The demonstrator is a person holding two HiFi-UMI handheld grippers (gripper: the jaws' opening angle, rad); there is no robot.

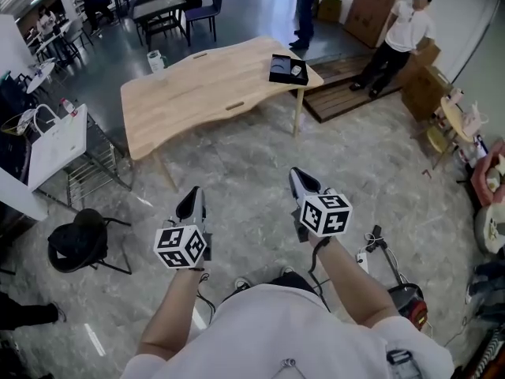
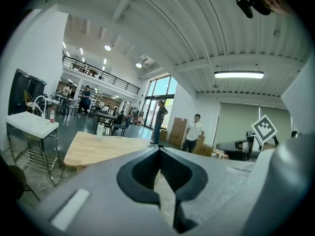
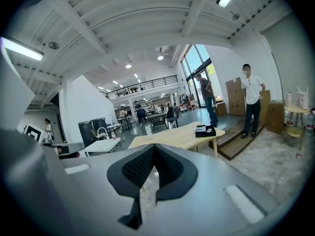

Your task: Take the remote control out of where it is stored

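Two tools are held out low in front of the person, one in each hand, above a grey mottled floor (image 1: 245, 164). The left tool (image 1: 192, 202) has its jaws closed tip to tip with nothing between them. The right tool (image 1: 303, 181) is closed the same way and is also empty. Neither tool touches anything. Each carries one cube with square markers.

One light wooden worktop (image 1: 205, 85) stands farther off, well apart from both tools. One black box (image 1: 278, 71) sits open at its far right corner. The remote control (image 1: 297, 70) shows only as a small pale shape lying inside that box, toward its right side.

Two people stand beyond the right end of the worktop. One person in a white shirt (image 1: 406, 30) is beside stacked cardboard boxes (image 1: 379, 2). One person in dark trousers (image 1: 306, 2) stands to the left of those boxes.

One white side table (image 1: 59, 136) stands at the left, and one black chair (image 1: 77, 242) sits at the near left.
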